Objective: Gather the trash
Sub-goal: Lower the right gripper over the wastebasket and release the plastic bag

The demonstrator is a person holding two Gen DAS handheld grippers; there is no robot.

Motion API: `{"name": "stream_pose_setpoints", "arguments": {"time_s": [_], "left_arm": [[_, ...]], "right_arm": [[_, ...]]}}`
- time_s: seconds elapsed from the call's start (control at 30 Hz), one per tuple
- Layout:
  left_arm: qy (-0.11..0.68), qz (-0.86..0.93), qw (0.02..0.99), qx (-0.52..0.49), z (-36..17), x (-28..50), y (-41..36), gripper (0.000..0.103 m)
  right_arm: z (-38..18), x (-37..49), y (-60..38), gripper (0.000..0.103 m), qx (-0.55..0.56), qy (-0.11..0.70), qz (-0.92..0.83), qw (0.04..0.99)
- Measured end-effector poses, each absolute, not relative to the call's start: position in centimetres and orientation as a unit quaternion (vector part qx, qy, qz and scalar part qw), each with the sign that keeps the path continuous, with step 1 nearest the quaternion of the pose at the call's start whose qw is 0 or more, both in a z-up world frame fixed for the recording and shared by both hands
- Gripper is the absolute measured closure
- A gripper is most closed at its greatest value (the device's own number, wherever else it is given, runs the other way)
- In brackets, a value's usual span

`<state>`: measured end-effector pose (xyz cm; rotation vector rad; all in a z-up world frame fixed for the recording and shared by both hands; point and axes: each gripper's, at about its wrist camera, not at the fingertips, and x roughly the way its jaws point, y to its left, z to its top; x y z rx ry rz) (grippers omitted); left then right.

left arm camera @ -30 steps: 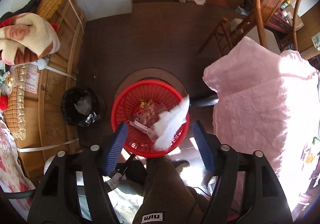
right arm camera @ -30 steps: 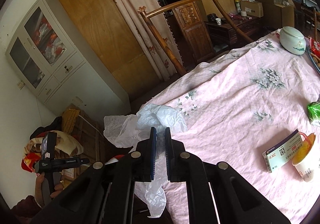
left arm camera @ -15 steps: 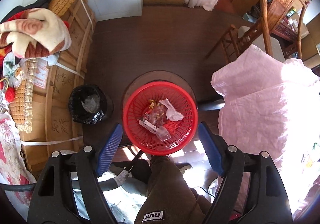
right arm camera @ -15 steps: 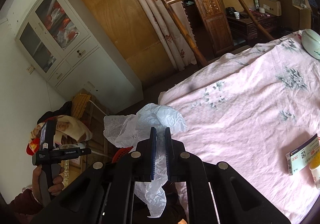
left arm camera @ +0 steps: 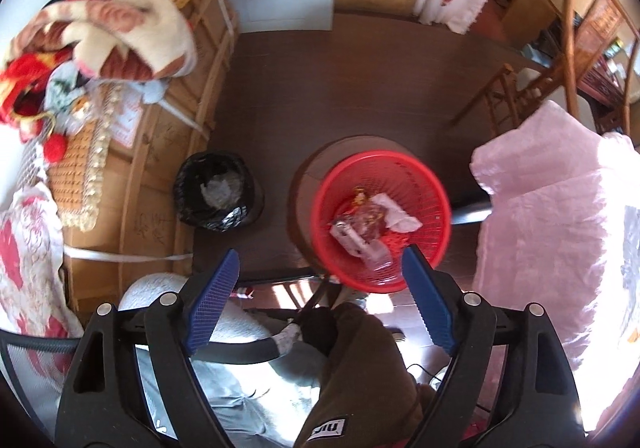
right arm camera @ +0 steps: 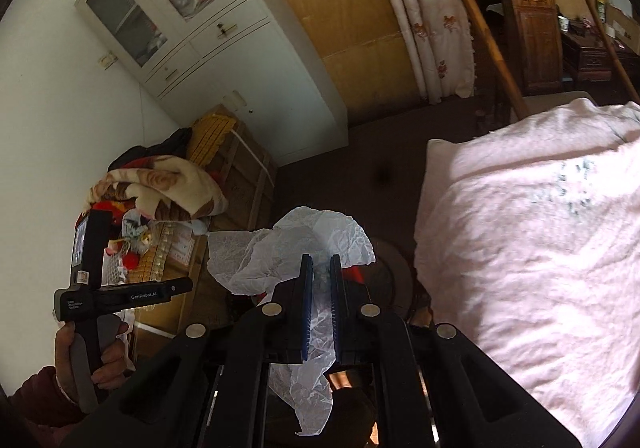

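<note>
Dark brown floor (left arm camera: 360, 87) underfoot, sunlight glaring on it low in the left view, and a white glass-door cabinet (right arm camera: 192, 19) against the white wall (right arm camera: 48, 127). A floral curtain (right arm camera: 428, 7) hangs by wood panelling (warm yellow-brown), with a wooden chair (left arm camera: 560, 59) behind the pink-clothed table (right arm camera: 540, 248). Blankets (left arm camera: 120, 27) pile on strapped cardboard boxes (left arm camera: 160, 151).

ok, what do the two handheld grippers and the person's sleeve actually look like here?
Both the left gripper and the right gripper have matte black plastic linkage arms with round silver pivot bolts and flat blue ribbed finger pads. Seen from the right wrist camera, the left unit is a black pistol-grip body with white lettering and a small screen. The sleeve is dark red.
</note>
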<state>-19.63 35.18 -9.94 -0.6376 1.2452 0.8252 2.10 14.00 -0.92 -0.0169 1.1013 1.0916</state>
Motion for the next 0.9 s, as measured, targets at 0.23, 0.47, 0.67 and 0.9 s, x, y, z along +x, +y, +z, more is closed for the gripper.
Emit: {"name": "stream_pose_setpoints", "arguments": {"time_s": [0.23, 0.47, 0.67, 0.9], "left_arm": [[0.548, 0.397, 0.664, -0.317, -10.7, -23.3, 37.3, 0.021], [0.548, 0.412, 0.655, -0.318, -11.1, -25.0, 38.4, 0.021], [0.546, 0.406, 0.659, -0.319, -11.1, -24.7, 39.1, 0.021], [0.548, 0.367, 0.691, -0.294, -10.2, -20.7, 38.8, 0.021]], "right_arm": [[-1.8, 0.6, 20.6, 0.094, -0.044, 0.503, 0.537, 0.676], [-3.8, -0.1, 25.5, 0.076, -0.051, 0.524, 0.560, 0.639], [-2.7, -0.4, 25.7, 0.074, -0.052, 0.503, 0.562, 0.655], [-1.3, 1.4, 21.8, 0.073, -0.027, 0.495, 0.516, 0.699]]}}
